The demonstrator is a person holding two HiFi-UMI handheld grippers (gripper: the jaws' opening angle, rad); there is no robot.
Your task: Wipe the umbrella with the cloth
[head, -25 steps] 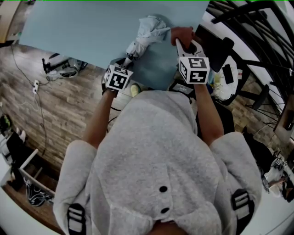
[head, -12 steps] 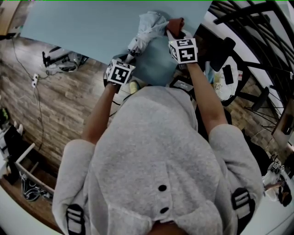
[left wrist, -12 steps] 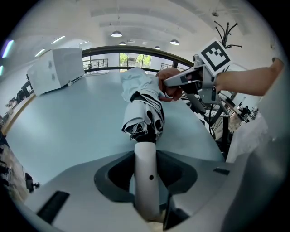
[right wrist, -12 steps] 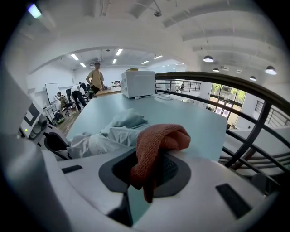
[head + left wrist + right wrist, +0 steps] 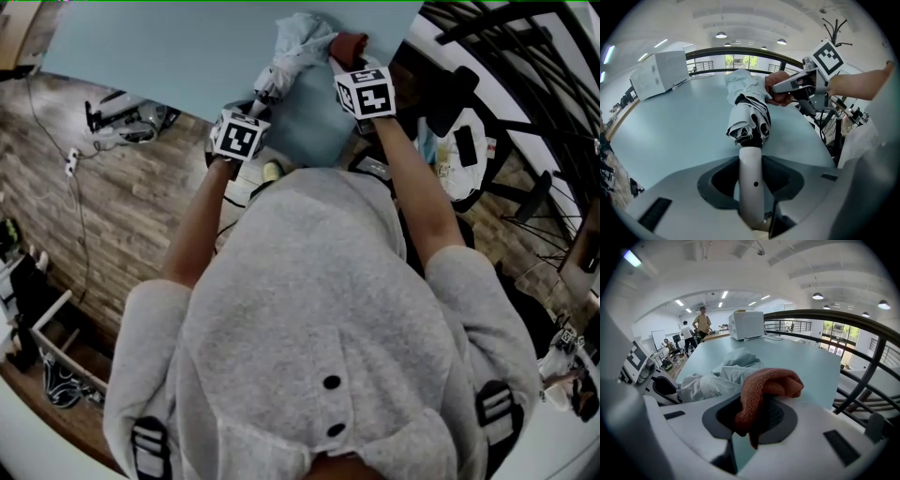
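Umbrella (image 5: 749,115) in L hand-held gripper (image 5: 751,180) (cloth (image 5: 765,386) alongside).

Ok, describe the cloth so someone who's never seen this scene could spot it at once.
On the pale blue table lies a folded light-coloured umbrella. Beside its canopy, on the right in the head view, the right gripper pinches the cloth. It is the only rust-orange, knitted thing there, bunched into a small wad.
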